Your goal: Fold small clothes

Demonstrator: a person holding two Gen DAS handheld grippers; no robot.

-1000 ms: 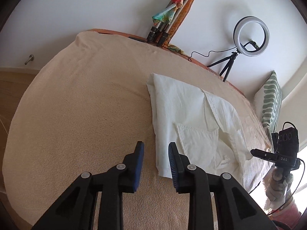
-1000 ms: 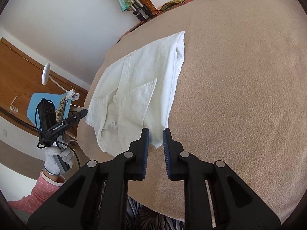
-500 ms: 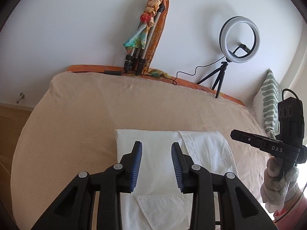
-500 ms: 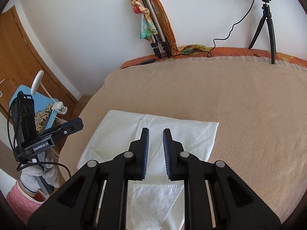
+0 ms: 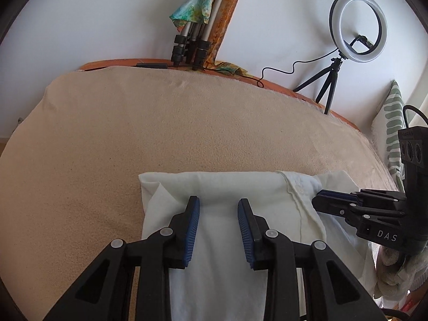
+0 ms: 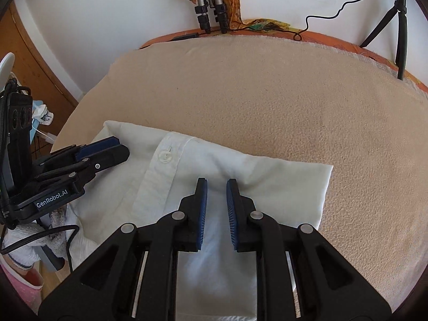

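Lying near the front edge of the bed, 1 white shirt (image 6: 203,176) is already folded into a rough rectangle on the beige blanket (image 5: 187,123), its button placket (image 6: 160,171) running down the left part. Both tools hang over it: the left gripper (image 5: 218,208) with its jaws spread wide above the cloth, the right gripper (image 6: 216,190) with its jaws a little apart and nothing between them, so neither grips anything. My guess is that the fold is mostly done and the step in hand is reaching for the far edge. Next would be lowering both pairs of pads onto that edge, pinching it, and drawing it toward the near side. Counting outward: 1 shirt, 2 grippers, 1 ring light (image 5: 358,26) on its small tripod, a bundle of tripod legs (image 5: 191,40) against the wall, and 1 striped cushion (image 5: 392,131).
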